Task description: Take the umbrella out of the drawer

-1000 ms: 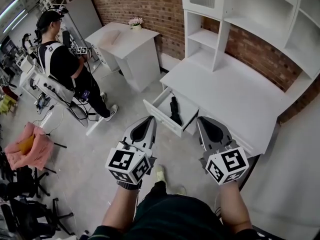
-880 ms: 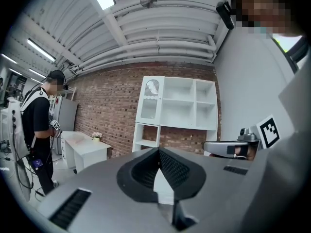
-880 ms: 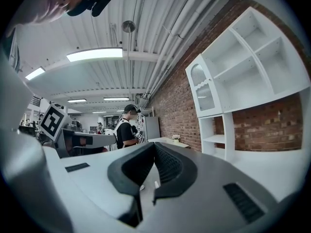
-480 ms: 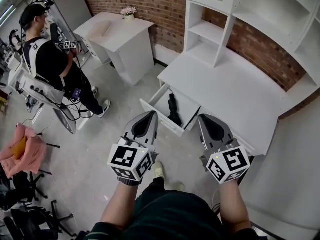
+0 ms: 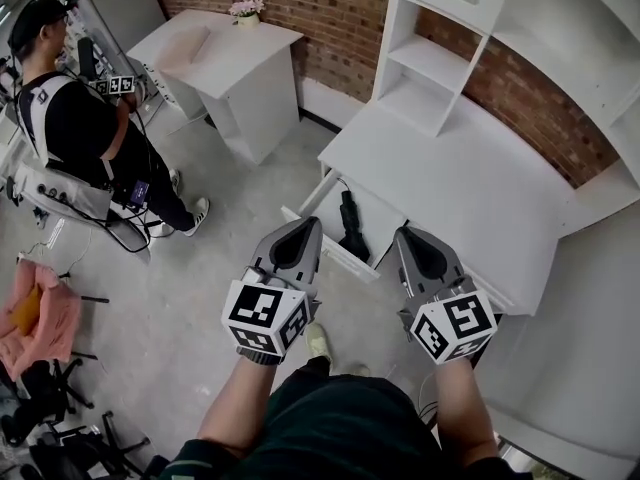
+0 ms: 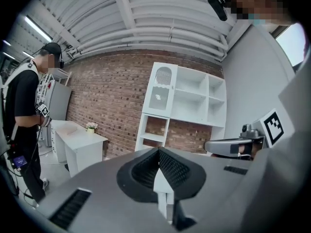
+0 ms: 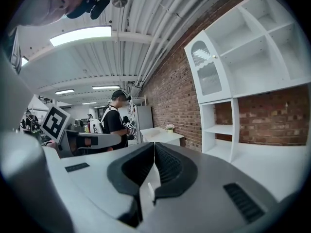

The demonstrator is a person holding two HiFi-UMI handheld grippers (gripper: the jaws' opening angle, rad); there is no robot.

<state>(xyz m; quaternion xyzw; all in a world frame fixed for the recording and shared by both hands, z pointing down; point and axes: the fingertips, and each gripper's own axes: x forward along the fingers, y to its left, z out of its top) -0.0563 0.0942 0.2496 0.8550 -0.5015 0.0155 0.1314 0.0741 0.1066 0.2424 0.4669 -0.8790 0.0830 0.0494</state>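
A black folded umbrella [image 5: 350,225] lies in the open drawer [image 5: 322,205] of the white desk [image 5: 470,183] in the head view. My left gripper [image 5: 311,224] is held over the drawer's front left corner, with its tip just left of the umbrella. It is shut and empty. My right gripper [image 5: 403,234] hangs to the right of the umbrella, near the desk's front edge, also shut with nothing in it. The left gripper [image 6: 158,150] and the right gripper [image 7: 154,144] each show their jaws meeting at the tip. The umbrella is hidden in both gripper views.
A white shelf unit [image 5: 440,58] stands on the desk against the brick wall [image 5: 330,8]. A smaller white desk [image 5: 225,53] with a flower pot [image 5: 245,10] stands to the left. A person in black [image 5: 75,118] stands at far left, with pink cloth [image 5: 35,313] below.
Both grippers have moved forward and a little down towards the open drawer. The desk and drawer now sit closer to their tips. Both stayed shut.
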